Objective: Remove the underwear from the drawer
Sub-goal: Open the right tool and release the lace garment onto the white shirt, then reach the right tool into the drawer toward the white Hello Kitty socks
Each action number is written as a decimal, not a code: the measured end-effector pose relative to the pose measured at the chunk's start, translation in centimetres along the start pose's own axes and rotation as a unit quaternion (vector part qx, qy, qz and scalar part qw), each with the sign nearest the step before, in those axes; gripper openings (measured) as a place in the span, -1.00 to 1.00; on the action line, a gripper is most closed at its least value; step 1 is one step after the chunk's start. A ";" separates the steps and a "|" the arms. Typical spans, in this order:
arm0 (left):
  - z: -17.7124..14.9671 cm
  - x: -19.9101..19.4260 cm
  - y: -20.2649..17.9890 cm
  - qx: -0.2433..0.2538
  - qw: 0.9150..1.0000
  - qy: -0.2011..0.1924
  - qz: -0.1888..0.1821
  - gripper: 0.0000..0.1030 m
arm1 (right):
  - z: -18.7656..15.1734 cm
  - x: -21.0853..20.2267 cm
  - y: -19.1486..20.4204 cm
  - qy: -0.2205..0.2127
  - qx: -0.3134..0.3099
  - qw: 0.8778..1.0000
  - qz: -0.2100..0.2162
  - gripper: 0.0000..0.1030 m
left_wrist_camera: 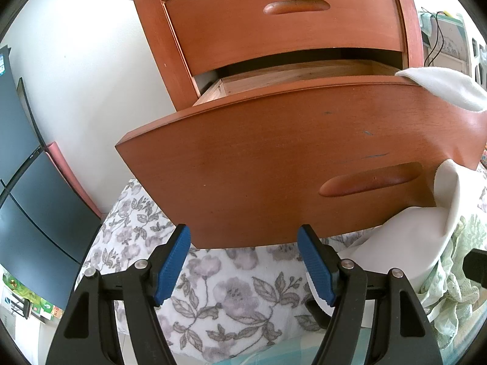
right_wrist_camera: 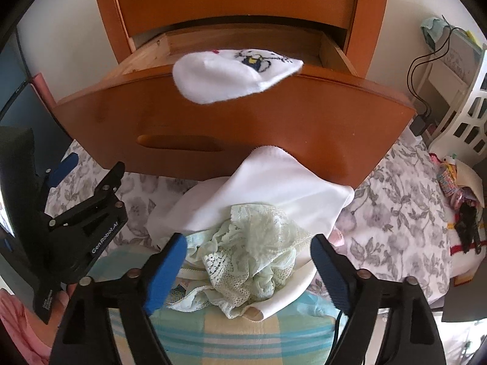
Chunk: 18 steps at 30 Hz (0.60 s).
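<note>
The wooden nightstand's lower drawer (left_wrist_camera: 274, 164) (right_wrist_camera: 231, 127) is pulled out. A white pair of underwear with a cartoon print (right_wrist_camera: 234, 76) (left_wrist_camera: 450, 91) hangs over the drawer's front edge. Below the drawer front, a plain white garment (right_wrist_camera: 274, 188) (left_wrist_camera: 395, 243) and pale green lace underwear (right_wrist_camera: 252, 258) (left_wrist_camera: 456, 273) lie in a pile. My right gripper (right_wrist_camera: 246, 264) is open, its blue pads on either side of the lace pile, gripping nothing. My left gripper (left_wrist_camera: 243, 264) (right_wrist_camera: 91, 167) is open and empty, just below the drawer front's lower edge.
The top drawer (left_wrist_camera: 286, 24) is shut. A floral sheet (left_wrist_camera: 231, 298) (right_wrist_camera: 395, 213) covers the bed under the drawer. A plaid cushion (right_wrist_camera: 231, 334) lies under the pile. A white basket (right_wrist_camera: 468, 115), cables and small toys (right_wrist_camera: 456, 188) are at the right; dark panels (left_wrist_camera: 24, 182) at the left.
</note>
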<state>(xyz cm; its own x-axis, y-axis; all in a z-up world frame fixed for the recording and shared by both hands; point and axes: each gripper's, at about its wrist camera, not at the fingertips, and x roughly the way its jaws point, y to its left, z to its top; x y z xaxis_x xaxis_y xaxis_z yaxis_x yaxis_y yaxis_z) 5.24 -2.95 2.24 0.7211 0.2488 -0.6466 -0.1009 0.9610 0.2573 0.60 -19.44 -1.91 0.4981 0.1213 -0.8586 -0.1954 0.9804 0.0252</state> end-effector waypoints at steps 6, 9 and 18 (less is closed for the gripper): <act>0.0 -0.1 0.2 -0.004 1.000 -0.001 -0.001 0.43 | -0.3 -0.2 -0.1 -0.010 -0.003 1.000 -0.009 1.00; 0.0 -0.1 0.4 -0.007 1.000 -0.002 -0.002 0.43 | -0.2 -0.6 -0.2 -0.015 -0.001 1.000 -0.016 1.00; -0.1 -0.2 0.8 -0.018 1.000 -0.005 -0.004 0.43 | 1.6 -3.6 -0.5 -0.083 -0.011 0.996 -0.032 1.00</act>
<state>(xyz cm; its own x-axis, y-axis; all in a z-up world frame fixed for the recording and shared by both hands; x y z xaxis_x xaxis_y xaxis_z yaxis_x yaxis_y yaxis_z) 4.89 -2.23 2.51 0.7289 0.2401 -0.6411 -0.1195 0.9667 0.2261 0.20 -20.09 2.01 0.6427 0.0853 -0.7614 -0.1767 0.9835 -0.0389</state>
